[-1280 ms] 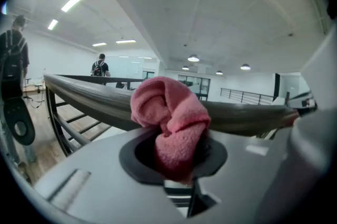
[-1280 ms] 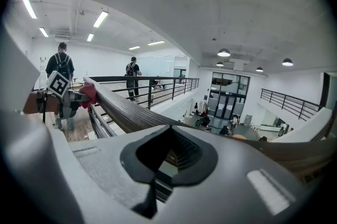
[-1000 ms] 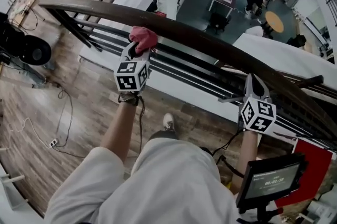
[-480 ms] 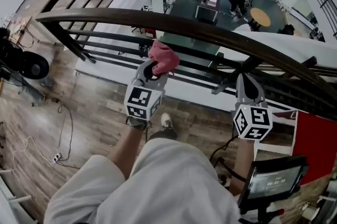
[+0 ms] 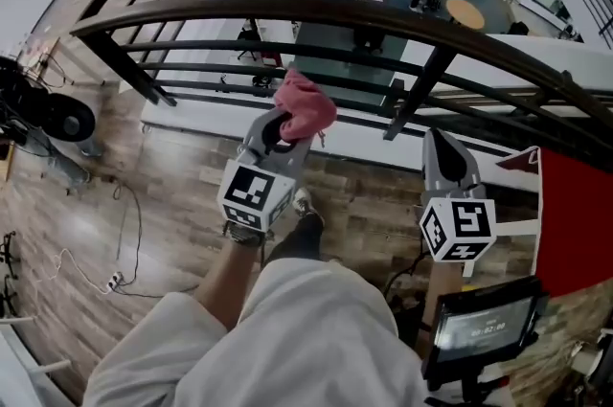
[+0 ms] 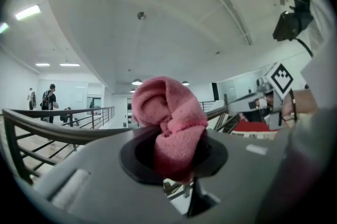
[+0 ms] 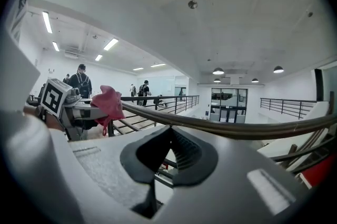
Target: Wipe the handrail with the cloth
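Down near the person's legs, at 6 o'clock in the head view, two arms reach out and each hand holds a claw. The step in hand looks like getting the cloth (image 5: 306, 103) onto the handrail (image 5: 335, 12) to rub it. To do that well, the left gripper (image 5: 281, 124) should lift the cloth up toward 12 o'clock until it sits flat on top of the dark rail. Then it should press down softly and slide along the curve, not bump it. The grip should be firm so the cloth does not slip out and fall to the floor far below. The left claw is clenched on the pink cloth. Its own view shows the cloth bunched up in a ball between the two jaws and sticking out past them. In the head view the cloth sits just under the rail, in front of the thin lower bars. It looks to be off the rail right now. The right gripper (image 5: 438, 142) is at 4 o'clock from the cloth, well apart from it. Its jaws are pressed together with nothing between them, and it touches nothing. Past it the rail curves away, and far beyond is the big hall below.
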A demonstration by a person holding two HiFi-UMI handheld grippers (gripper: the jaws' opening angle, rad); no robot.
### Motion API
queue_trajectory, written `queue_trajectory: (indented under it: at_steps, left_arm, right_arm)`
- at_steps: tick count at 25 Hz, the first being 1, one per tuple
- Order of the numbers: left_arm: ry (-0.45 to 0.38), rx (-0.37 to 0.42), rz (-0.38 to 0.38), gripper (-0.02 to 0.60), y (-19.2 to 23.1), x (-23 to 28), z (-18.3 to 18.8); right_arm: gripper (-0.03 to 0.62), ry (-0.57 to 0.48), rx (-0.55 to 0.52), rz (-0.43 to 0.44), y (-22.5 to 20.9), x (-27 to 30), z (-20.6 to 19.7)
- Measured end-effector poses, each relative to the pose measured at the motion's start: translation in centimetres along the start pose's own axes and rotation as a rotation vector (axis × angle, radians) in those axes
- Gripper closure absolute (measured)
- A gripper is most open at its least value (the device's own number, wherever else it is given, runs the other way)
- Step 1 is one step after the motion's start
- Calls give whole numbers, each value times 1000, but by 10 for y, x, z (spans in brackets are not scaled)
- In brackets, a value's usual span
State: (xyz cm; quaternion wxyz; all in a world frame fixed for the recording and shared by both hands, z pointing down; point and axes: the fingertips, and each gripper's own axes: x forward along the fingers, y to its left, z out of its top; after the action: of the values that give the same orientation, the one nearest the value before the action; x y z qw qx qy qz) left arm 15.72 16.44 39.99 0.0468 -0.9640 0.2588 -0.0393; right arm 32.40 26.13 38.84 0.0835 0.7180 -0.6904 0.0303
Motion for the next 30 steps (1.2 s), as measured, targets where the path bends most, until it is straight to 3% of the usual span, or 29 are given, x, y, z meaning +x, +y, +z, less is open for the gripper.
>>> queue_trajectory:
  at_steps: [7,19,30]
  left_arm:
    - [3,9,-53,489,-27,-37,7]
    - [-50,16,-35,489,44,-70,36]
    - [-61,-15,-54,489,53,-78,35]
  right_arm:
    - [592,-2,-5,30,29,-18,8]
    - [594,-73,-53,-18,84,5,52]
    - [594,-84,-78,-14,107,11,63]
